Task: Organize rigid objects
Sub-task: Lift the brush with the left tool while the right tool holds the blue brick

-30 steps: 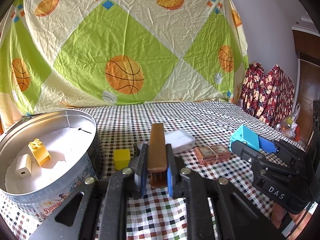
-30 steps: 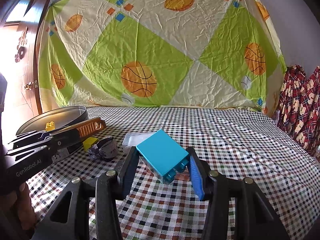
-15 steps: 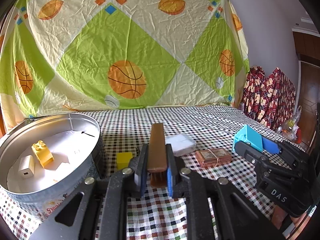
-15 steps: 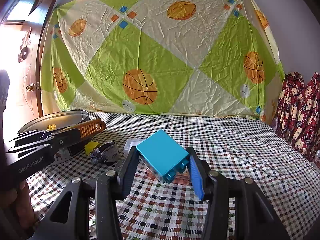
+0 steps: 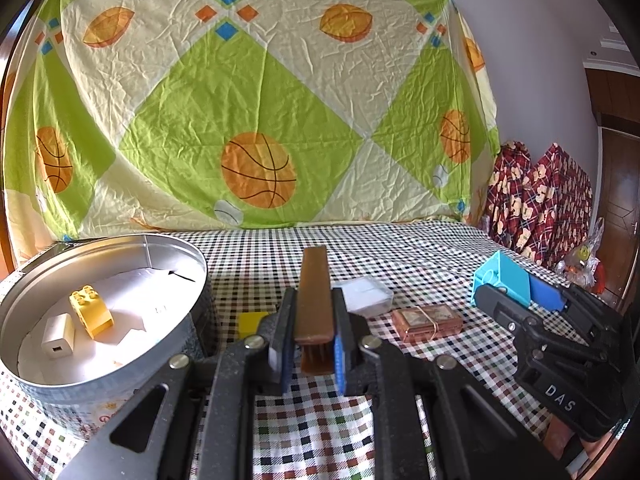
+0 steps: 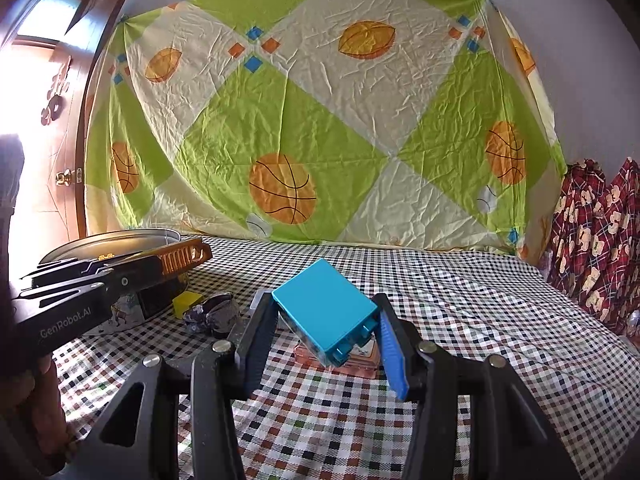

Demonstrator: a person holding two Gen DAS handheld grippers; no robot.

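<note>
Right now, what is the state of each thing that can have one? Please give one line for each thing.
left gripper: shut on brown comb.
right gripper: shut on blue block, tilted.
round tin: open, no lid.
yellow brick: lying inside the tin.
white charger: lying inside the tin.
copper box: closed, on the checkered cloth.
</note>
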